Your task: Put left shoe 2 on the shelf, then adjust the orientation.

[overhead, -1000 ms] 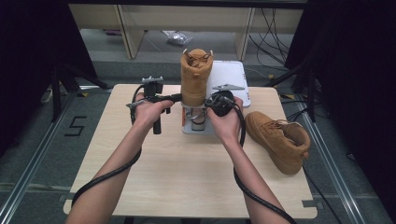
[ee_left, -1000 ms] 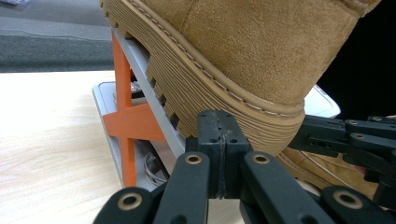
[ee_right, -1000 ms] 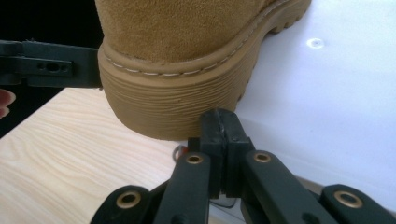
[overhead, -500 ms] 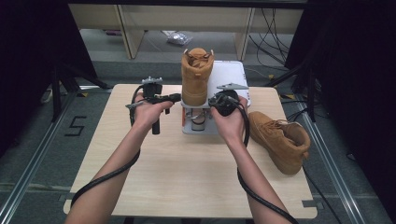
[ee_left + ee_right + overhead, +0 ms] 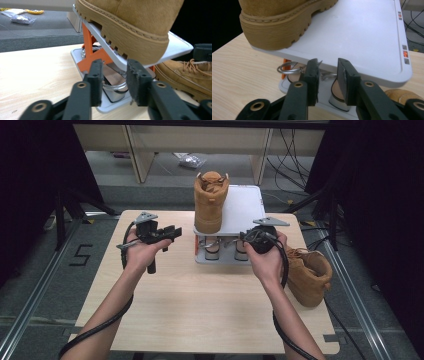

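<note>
On the pale wood worktop (image 5: 200, 310): two brown boots, one (image 5: 210, 202) on a white stand (image 5: 243, 205), one (image 5: 310, 275) at three o'clock. Both tools, left tool (image 5: 172, 234) and right tool (image 5: 243, 238), just opened, empty.

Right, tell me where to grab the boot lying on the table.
Grip the boot by its open collar rim, probably coming from above with the right gripper, which is nearest. It lies at the table's right edge with the ankle opening facing up and toward the person, so the rim gives two thin walls the jaws could pinch.

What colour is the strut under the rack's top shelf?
Orange strut, clearest in the left gripper view.
</note>
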